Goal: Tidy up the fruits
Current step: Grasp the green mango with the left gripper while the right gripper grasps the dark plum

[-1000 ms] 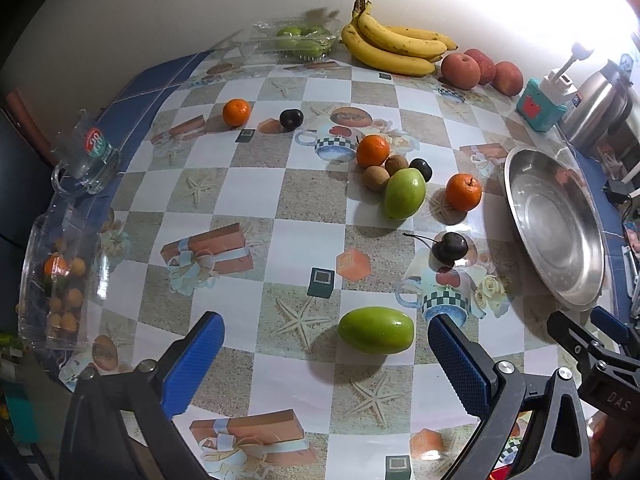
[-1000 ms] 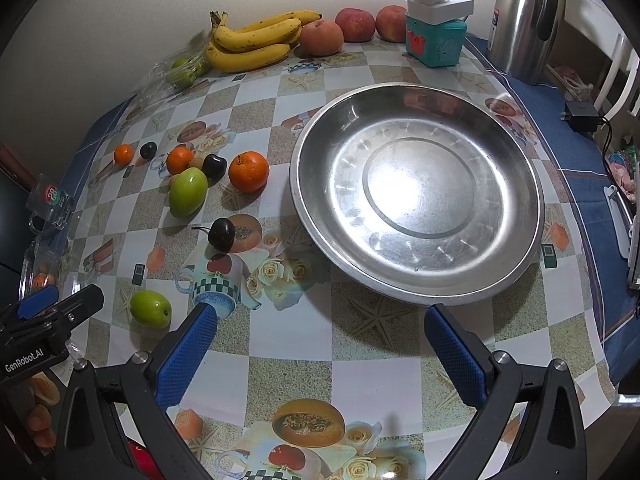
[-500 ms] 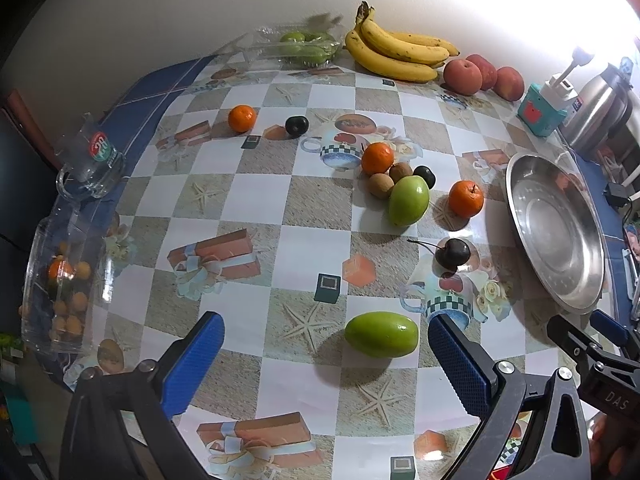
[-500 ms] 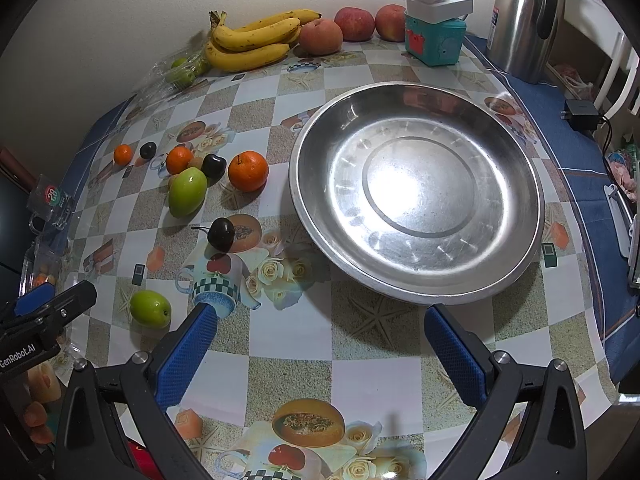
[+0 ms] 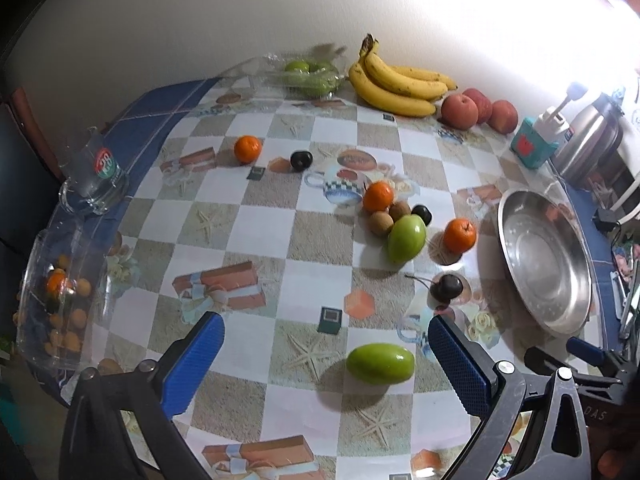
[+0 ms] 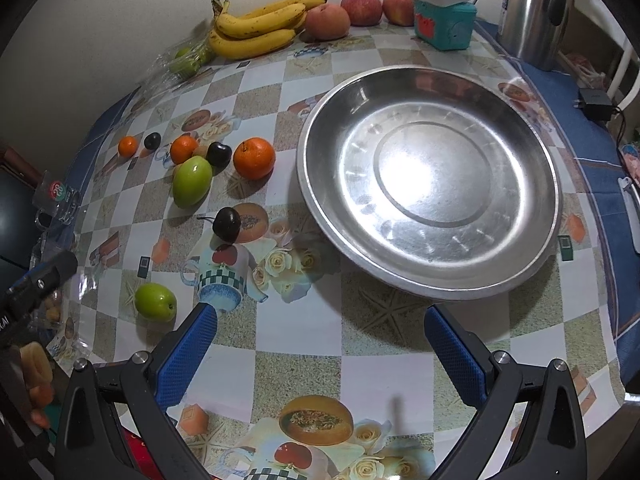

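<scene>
fruit lies scattered over the checked surface (image 6: pixel 304 344). the left claw (image 5: pixel 326 354) hangs wide open and holds nothing; a green oval fruit (image 5: pixel 380 362) lies on the surface between its blue fingers (image 5: pixel 192 364), nearer the right one and touching neither. the right claw (image 6: pixel 320 344) is also spread wide and empty, hovering at the near edge of the surface just before the steel dish (image 6: pixel 428 196), which has nothing in it. toward the middle of the surface a second green fruit (image 5: pixel 406 239) sits against two brown kiwis (image 5: pixel 381 222), a small orange (image 5: pixel 378 196) and a dark plum (image 5: pixel 421 214). another orange (image 5: pixel 460 235) rests near the dish, and a dark cherry (image 5: pixel 446 288) with a stem is close by. bananas (image 5: pixel 394 84) and three red apples (image 5: pixel 460 111) line the far edge.
</scene>
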Motion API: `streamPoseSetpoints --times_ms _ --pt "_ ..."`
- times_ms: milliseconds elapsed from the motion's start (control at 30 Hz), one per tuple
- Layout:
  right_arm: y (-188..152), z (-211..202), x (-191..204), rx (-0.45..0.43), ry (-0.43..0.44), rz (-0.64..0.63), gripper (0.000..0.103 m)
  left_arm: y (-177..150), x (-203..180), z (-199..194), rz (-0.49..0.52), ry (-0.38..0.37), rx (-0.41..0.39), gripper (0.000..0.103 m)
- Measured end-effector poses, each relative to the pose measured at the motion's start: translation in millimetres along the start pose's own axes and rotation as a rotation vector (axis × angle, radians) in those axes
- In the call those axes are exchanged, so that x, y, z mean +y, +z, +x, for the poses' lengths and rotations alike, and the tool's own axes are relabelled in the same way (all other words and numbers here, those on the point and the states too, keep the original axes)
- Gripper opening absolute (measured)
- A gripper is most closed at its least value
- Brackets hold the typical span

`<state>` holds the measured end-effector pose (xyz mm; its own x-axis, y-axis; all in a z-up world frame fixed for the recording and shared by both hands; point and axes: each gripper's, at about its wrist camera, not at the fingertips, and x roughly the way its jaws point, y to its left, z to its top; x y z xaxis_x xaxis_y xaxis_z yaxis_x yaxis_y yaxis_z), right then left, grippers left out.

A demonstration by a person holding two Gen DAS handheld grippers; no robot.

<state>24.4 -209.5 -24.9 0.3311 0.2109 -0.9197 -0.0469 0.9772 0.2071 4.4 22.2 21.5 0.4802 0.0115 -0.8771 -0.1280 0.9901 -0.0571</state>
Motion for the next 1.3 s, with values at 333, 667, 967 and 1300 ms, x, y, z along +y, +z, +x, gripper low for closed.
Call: streamPoseSetpoints --times_ms 333,667,967,1300 --pt "27.2 2.2 31.6 -0.048 0.102 -0.084 0.103 -0.8 -11.3 18.9 0.122 0.008 0.048 0.103" --pt "56.0 19.1 58.0 -0.059 0.152 -0.194 0.102 -25.7 -37.8 56.5 0.312 0.002 0.194 0.103" --pt "61.6 58.4 52.9 0.047 0.201 -0.124 0.072 -28.5 -37.1 74.0 0.296 -0.055 0.261 0.102" --pt "59.2 83.1 57.0 0.115 0.253 -0.091 0.049 -30.0 -39.7 83.4 0.283 -0.132 0.302 0.08"
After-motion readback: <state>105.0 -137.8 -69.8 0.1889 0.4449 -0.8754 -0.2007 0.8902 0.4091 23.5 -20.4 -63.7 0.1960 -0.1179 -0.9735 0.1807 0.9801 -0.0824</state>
